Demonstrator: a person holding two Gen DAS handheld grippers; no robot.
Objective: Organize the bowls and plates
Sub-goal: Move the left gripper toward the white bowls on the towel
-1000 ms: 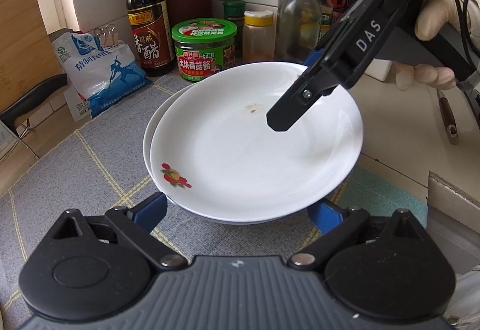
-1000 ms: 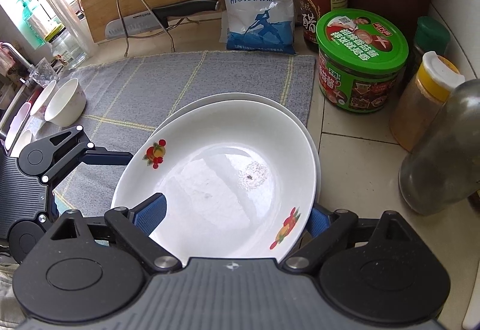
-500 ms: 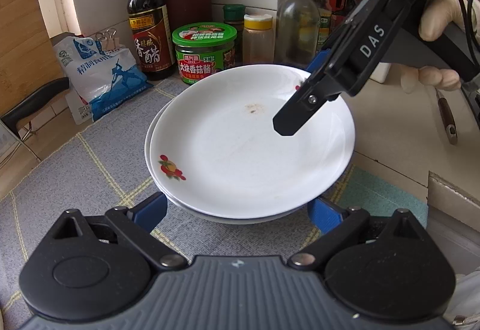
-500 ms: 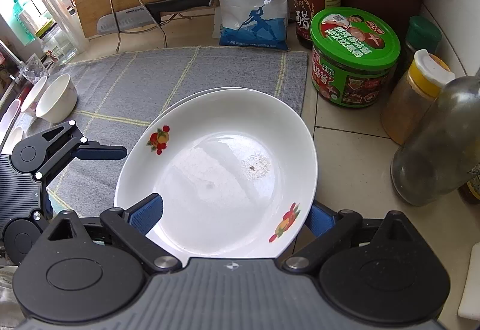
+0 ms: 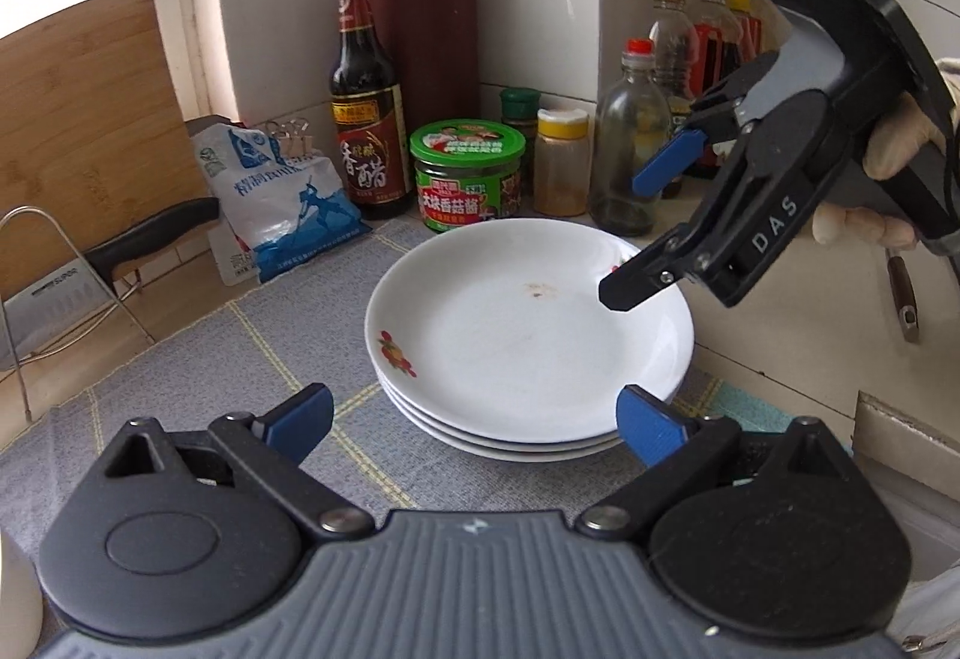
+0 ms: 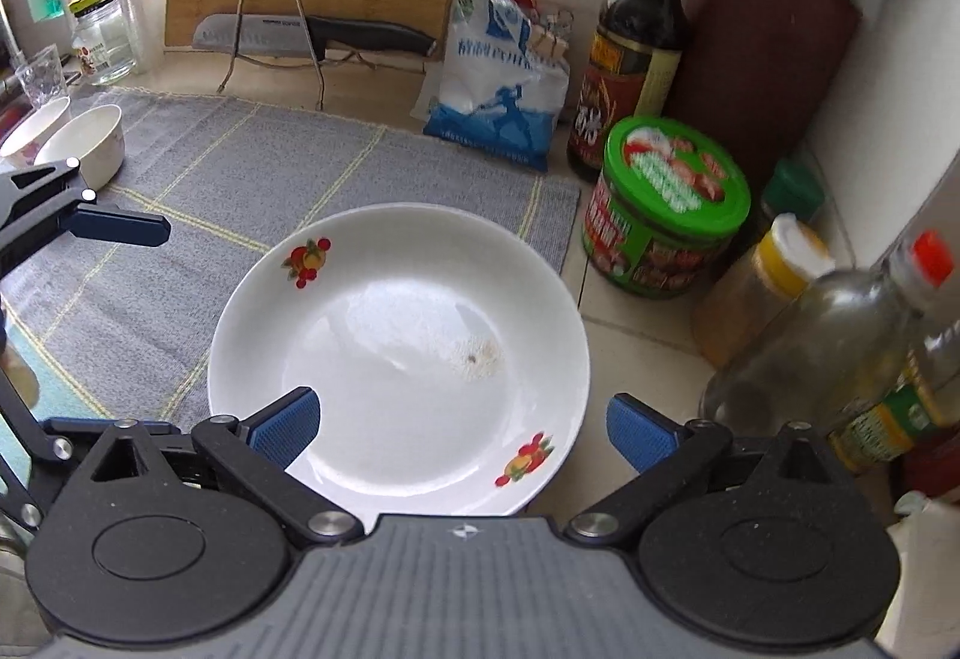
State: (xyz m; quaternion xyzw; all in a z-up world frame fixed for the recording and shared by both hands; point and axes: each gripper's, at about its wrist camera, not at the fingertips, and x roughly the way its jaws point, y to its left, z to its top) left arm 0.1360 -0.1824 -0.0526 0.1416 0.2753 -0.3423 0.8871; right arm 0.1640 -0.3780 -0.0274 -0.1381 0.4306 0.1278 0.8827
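1. Your plates (image 5: 528, 347) are down: three white ones nested in a stack on the grey mat (image 5: 198, 359), at its corner nearest the green jar (image 5: 468, 173), with the top one carrying a small brown speck.
2. Your right gripper (image 6: 462, 425) has just been opening and now stands wide. Its blue pads (image 6: 282, 425) flank the near rim of the top plate without pressing it, so nothing is held there.
3. From the left wrist view that same right gripper (image 5: 648, 227) hangs above the far right edge of the stack, angled down and clear of the rim.
4. Your left gripper (image 5: 474, 425) is wide too. Its pads (image 5: 300, 419) sit just short of the stack's near edge, with no plate between them.
5. So, I'd say the plate half looks finished, and the bowls are what's left.
6. Here's the relation that matters: two white bowls (image 6: 84, 143) sit at the far left end of the mat, well apart from the stack.
7. In the right wrist view your left gripper's finger (image 6: 120, 227) reaches in from that same left side, just beside the nearer bowl.
8. The left hand is plainly the nearer one, so my call is that it should lead.
9. The bowls stand upright, mouths up and side by side, so I'd take a rim rather than span one.
10. Watch the drinking glass (image 6: 42, 74) just behind them as you reach in.
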